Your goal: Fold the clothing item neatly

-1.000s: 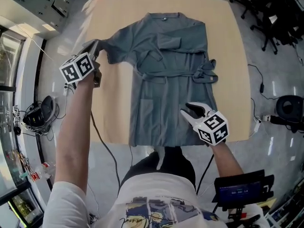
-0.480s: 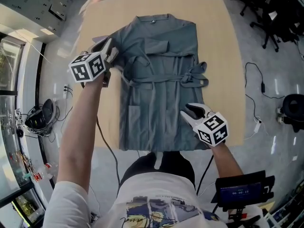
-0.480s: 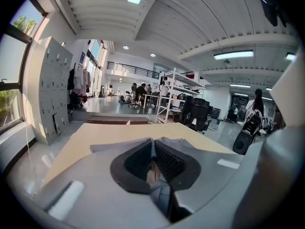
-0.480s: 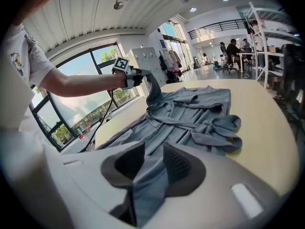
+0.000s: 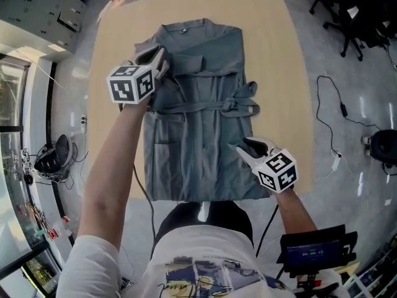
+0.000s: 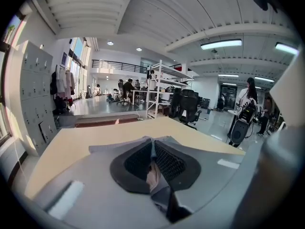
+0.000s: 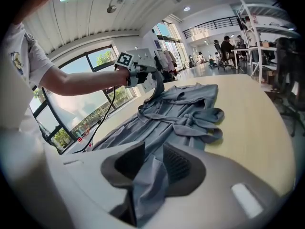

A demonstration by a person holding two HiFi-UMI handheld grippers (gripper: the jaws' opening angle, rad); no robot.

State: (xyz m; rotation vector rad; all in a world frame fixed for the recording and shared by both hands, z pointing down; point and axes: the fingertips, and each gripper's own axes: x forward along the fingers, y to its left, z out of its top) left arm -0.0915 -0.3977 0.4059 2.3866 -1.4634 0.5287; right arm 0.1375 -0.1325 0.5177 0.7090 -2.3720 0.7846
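Right gripper (image 5: 249,146): nearest me, my jaws pinch the robe's (image 5: 198,129) right edge low down, with cloth between the pads.
Robe: grey-blue, spread flat on the table (image 5: 276,61), hem at the near edge, collar far, belt (image 5: 239,101) knotted at the right of the waist.
Left gripper (image 5: 159,57): my jaws are pressed together on a fold of the robe, raised over its upper left.
Surface: pale, smooth wood.
Room: glossy grey floor (image 5: 347,166) all round; office chairs (image 5: 353,17) far right; lockers (image 6: 28,85) and a white rack (image 6: 159,87) beyond the table.
Edges: the far edge lies well past the collar.
Open room: 1 wide strip of bare wood right of the robe, 1 narrower strip left.
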